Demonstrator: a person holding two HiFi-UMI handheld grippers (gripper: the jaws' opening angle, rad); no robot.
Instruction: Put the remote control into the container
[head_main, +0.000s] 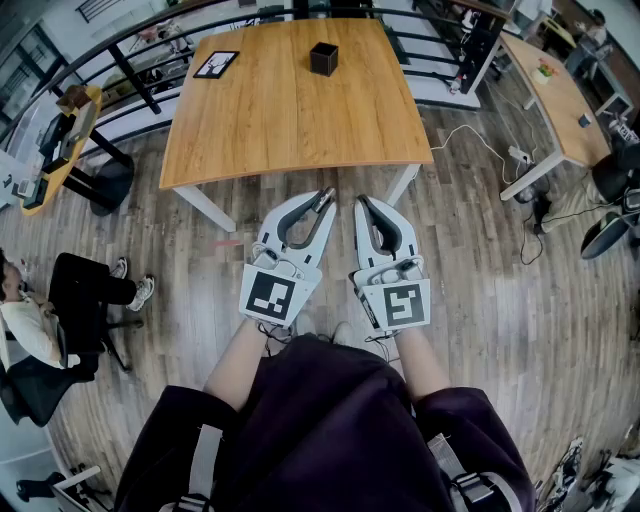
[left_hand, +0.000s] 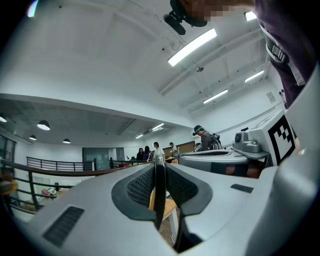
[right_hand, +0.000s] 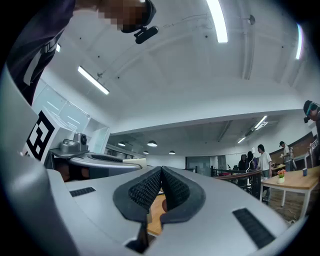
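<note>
Remote control (head_main: 215, 64) is lying flat near the far left corner of the wooden worktop (head_main: 300, 120), its long axis running roughly along the far edge. It is too small to tell which end is pointing where. Black square container (head_main: 323, 58) is standing upright, well apart to its right. Left tool (head_main: 325, 193) and right tool (head_main: 361, 202) are hanging side by side over the floor, jaws together, gripping nothing. In both gripper views the tool bodies are blocking the worktop, with only a wood sliver showing.
</note>
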